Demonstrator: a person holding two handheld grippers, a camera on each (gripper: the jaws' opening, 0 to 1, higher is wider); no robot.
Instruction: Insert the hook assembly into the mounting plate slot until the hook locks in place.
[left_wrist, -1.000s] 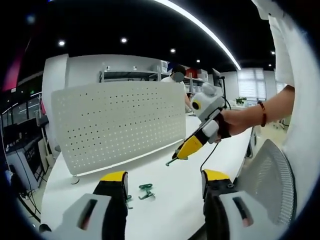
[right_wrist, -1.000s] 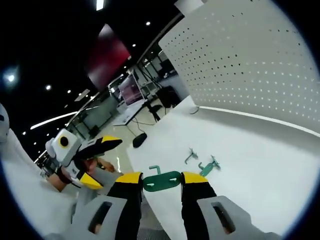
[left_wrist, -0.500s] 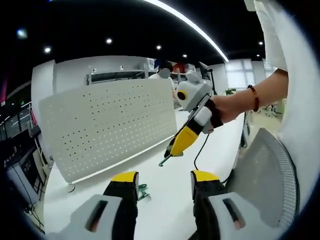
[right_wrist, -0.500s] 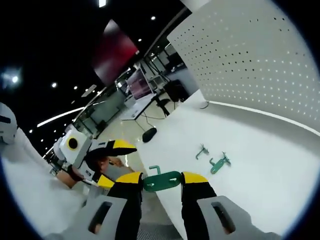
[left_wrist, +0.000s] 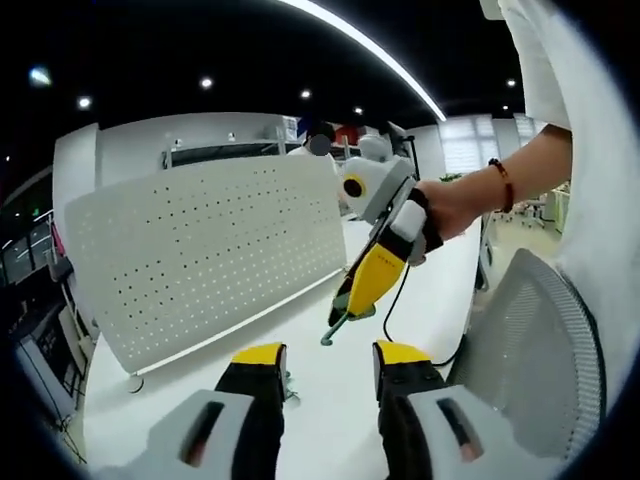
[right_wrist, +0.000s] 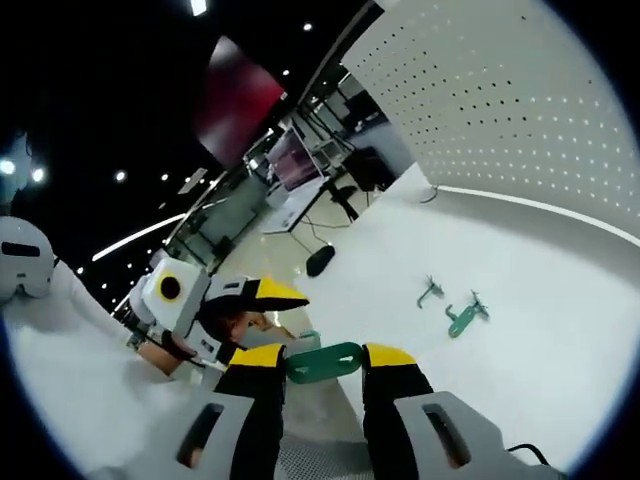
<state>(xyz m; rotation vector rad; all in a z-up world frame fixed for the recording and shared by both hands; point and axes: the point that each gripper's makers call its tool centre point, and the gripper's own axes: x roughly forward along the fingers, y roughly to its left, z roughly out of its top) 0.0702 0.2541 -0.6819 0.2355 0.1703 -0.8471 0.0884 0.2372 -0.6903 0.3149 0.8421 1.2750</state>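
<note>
The right claw (right_wrist: 322, 362) is clamped on a green hook (right_wrist: 322, 361) above the desk (right_wrist: 560, 330); the left claw (left_wrist: 325, 357) stands apart, holding nothing.

Over the last second the right gripper (left_wrist: 338, 322) has swung nearer the left one, now hanging just above and between its jaws, green hook (left_wrist: 333, 330) pinched at the tip. The left gripper (left_wrist: 322, 358) has narrowed its jaws somewhat. From the right gripper view, the left gripper (right_wrist: 285, 296) has come up close beside the held hook (right_wrist: 322, 362). The two loose hooks (right_wrist: 452, 306) on the table (right_wrist: 560, 340) sit further off, probably only because the camera turned.
</note>
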